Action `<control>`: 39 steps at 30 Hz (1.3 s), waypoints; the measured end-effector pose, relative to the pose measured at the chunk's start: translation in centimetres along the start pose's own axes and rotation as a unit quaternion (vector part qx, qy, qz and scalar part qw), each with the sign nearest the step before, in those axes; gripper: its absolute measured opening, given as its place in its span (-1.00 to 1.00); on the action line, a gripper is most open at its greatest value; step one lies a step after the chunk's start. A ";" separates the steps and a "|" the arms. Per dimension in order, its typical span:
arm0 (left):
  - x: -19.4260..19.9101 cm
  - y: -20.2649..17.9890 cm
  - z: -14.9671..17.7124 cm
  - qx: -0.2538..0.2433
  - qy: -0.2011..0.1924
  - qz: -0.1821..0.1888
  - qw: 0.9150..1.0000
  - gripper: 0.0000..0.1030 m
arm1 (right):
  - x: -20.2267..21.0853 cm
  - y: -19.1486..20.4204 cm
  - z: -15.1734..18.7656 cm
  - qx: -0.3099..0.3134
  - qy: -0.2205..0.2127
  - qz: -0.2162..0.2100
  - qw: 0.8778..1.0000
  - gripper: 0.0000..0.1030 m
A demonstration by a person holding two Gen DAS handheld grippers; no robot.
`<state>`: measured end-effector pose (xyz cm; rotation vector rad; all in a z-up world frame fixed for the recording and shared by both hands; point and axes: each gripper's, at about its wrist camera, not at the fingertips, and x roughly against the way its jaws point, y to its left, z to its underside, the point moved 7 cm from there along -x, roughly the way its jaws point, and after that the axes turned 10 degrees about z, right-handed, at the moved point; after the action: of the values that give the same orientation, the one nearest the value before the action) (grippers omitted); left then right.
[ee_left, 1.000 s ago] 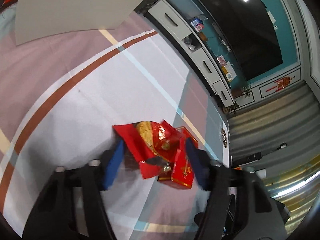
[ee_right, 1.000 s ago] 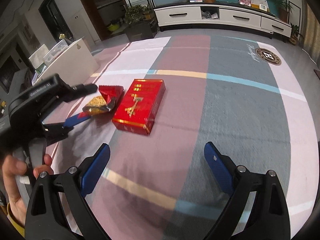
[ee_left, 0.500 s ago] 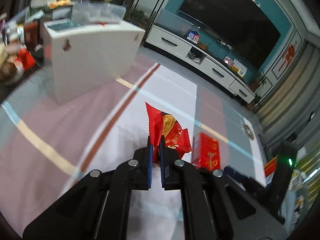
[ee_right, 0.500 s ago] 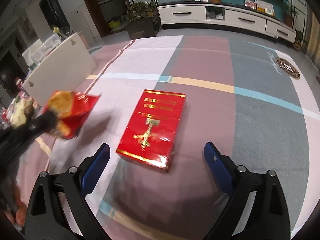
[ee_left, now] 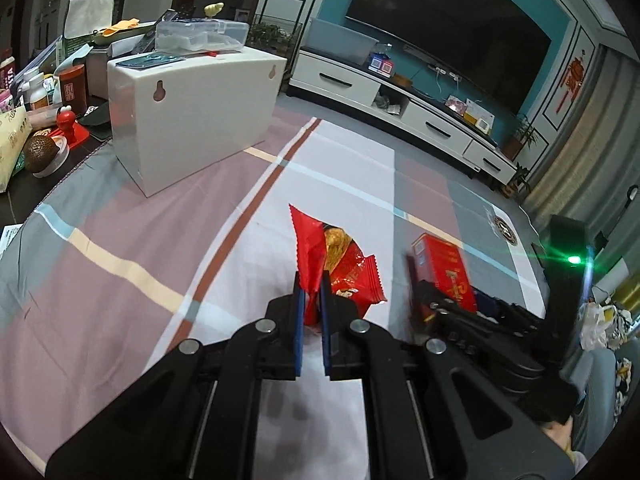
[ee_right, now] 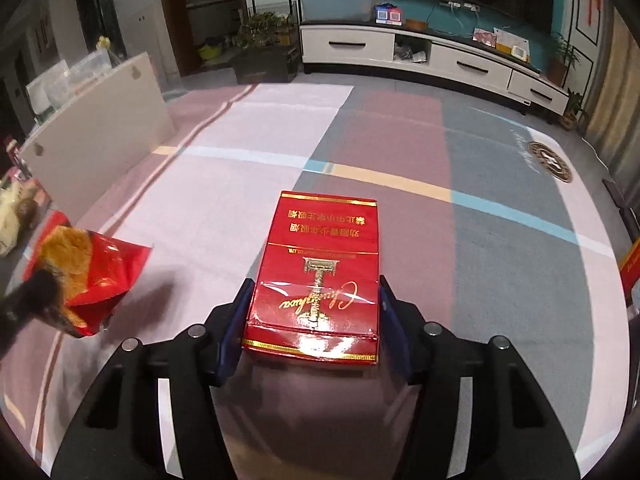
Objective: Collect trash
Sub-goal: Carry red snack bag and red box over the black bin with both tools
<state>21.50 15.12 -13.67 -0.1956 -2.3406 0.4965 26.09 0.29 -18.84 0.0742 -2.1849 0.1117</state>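
Note:
My left gripper (ee_left: 312,286) is shut on a crumpled red and gold snack wrapper (ee_left: 346,268) and holds it above the striped cloth (ee_left: 120,264). In the right wrist view that wrapper (ee_right: 96,272) hangs at the left edge, with the dark, blurred left gripper (ee_right: 24,304) under it. A red cigarette box (ee_right: 320,264) with gold print lies flat on the cloth between the blue pads of my right gripper (ee_right: 316,292). Its jaws are closing, and both pads meet the box's long sides. From the left wrist camera, the red box (ee_left: 444,268) shows at the right, with the right gripper (ee_left: 452,308) around it.
A white bin-like box (ee_left: 192,120) stands on the cloth at the back left. Behind it sit jars, a clear plastic case (ee_left: 200,36) and other clutter. A white TV cabinet (ee_right: 432,56) runs along the far wall. A round logo (ee_right: 550,160) marks the cloth's right corner.
The left gripper closed on the wrapper, lifted it off the cloth and carried it left, away from the box. The right gripper moved over the red box and its jaws narrowed onto it.

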 end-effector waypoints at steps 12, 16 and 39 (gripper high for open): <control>3.6 -4.7 4.1 -0.060 0.008 -0.007 0.998 -0.84 | 8.8 -5.7 5.4 -0.013 -0.009 -0.007 1.000 0.14; 4.9 -6.9 5.8 -0.081 0.016 0.001 0.997 -0.84 | 11.4 -7.4 7.5 -0.013 -0.010 -0.002 1.000 0.14; 8.2 -20.9 9.6 -0.212 0.028 0.058 0.975 -0.83 | 20.3 -19.0 12.5 -0.117 -0.052 0.029 0.991 0.14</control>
<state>8.96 -4.53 -6.43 -0.5400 -2.3628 0.0368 6.04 -20.23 -8.42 -0.1184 -2.2897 -0.1191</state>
